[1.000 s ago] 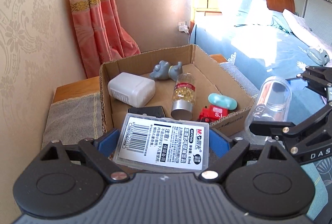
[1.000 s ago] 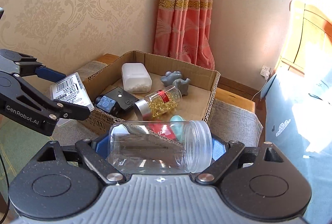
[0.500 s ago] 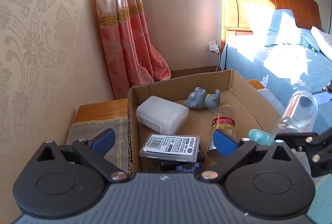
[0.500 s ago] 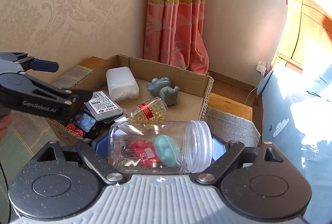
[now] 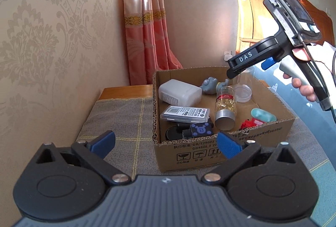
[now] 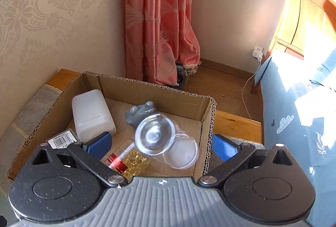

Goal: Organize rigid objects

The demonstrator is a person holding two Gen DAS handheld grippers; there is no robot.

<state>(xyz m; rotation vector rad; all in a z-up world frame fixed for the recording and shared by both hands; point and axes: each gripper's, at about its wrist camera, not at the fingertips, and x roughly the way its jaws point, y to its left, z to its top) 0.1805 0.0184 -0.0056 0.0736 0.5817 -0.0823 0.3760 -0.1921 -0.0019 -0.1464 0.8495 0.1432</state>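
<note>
Your left gripper [image 5: 166, 144] and right gripper [image 6: 160, 143] are gaping, holding nothing; jar [image 6: 166, 140] is lying in box [image 6: 208, 122].

From my feed I see beige damask-patterned wallpaper [image 5: 52, 42] on the left wall and plain cream plaster [image 6: 231, 16] on the far one. A salmon-pink curtain with a gold embroidered band [image 6: 161, 23] hangs in the corner down to the brown wooden floor [image 6: 222, 82]. A white wall socket with a plugged-in charger [image 6: 257, 53] sits low beside an orange-brown wooden headboard [image 6: 310, 16]. Strong sunlight falls across the blue printed bedsheet [image 6: 298, 122]. A grey checked cloth [image 5: 124, 119] covers a low wooden table [image 5: 126, 91].
</note>
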